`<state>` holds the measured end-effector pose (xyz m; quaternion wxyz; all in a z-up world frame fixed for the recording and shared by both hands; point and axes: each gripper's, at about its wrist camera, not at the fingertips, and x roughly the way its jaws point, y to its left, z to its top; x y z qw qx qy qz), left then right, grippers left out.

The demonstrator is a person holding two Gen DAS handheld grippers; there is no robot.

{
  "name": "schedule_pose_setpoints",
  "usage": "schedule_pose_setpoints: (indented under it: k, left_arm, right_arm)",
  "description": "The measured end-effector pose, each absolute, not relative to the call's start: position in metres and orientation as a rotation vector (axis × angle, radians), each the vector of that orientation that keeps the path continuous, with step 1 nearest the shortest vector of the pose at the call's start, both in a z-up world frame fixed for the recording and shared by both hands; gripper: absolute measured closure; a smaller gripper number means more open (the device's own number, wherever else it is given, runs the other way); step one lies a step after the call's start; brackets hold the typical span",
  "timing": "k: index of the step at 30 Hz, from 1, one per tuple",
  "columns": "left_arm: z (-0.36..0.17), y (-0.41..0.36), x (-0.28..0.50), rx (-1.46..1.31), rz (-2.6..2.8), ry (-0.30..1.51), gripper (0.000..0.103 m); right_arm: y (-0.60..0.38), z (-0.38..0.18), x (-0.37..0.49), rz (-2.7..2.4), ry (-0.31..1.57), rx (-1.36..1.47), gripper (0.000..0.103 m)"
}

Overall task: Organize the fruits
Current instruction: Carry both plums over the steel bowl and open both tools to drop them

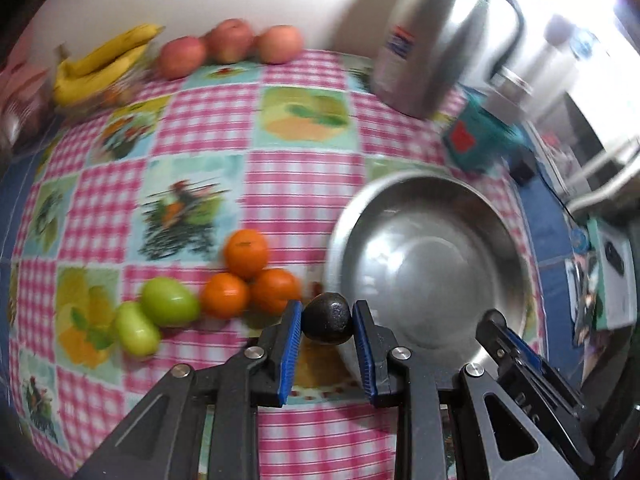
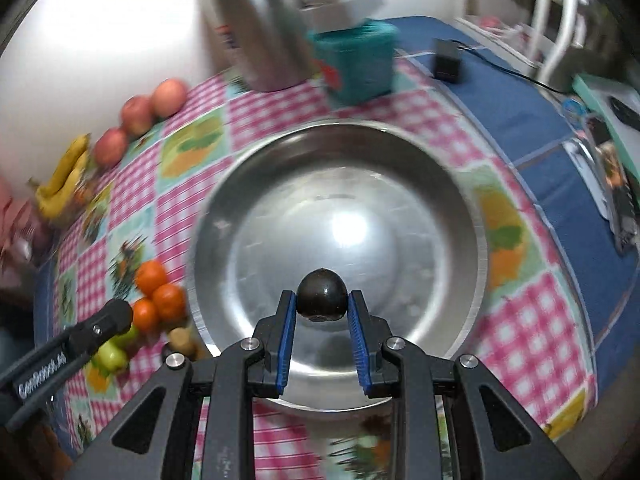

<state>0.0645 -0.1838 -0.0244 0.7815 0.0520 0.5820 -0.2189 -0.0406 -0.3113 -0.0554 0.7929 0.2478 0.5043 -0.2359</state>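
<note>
Jaws on both grippers are clamped tight, each on a dark round fruit. Left gripper [image 1: 326, 320] pinches its dark fruit [image 1: 327, 318] between blue pads, just at the near-left rim of the steel bowl [image 1: 424, 264], over the checked tablecloth [image 1: 208, 128]. Right gripper [image 2: 322, 300] holds a second dark fruit [image 2: 322, 296] w/ the pads pressed on both sides, hanging over the inside of the bowl [image 2: 340, 216], near its front part. Bowl looks bare inside in both views.

Left of the bowl on the cloth: three oranges [image 1: 248, 276] touching in a cluster, & two green fruits [image 1: 156, 316] beside them, also touching each other. Far edge by the wall: bananas [image 1: 100, 64] at left, then three apples [image 1: 228, 44] in a row, close together. Behind the bowl stands a steel jug [image 1: 436, 36] w/ a black handle, & a teal box [image 1: 476, 140] next to it. In the right wrist view a small tan lump [image 2: 182, 340] sits just outside the bowl's left rim; can't tell what it is. Edges of both views are blurred.
</note>
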Motion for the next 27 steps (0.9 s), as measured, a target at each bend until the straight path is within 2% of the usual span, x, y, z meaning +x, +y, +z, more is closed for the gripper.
schedule_pose_setpoints:
  k: [7,22,24,27]
  left_arm:
    - [-0.036,-0.22,0.049,0.182,-0.56,1.225,0.075]
    - [-0.05,-0.221,0.043,0.185,-0.609,1.216,0.073]
    - [-0.05,-0.22,0.044,0.178,-0.609,1.219,0.071]
    - [-0.049,-0.219,0.045,0.161,-0.614,1.223,0.06]
  right_arm:
    - [-0.336,-0.06,-0.058,-0.594,1.084,0.563,0.075]
    - [-0.34,-0.066,-0.056,-0.609,1.142,0.568,0.075]
    - [-0.339,-0.067,-0.054,-0.606,1.148,0.562,0.075]
    - [-0.338,-0.066,-0.054,-0.609,1.153,0.551,0.075]
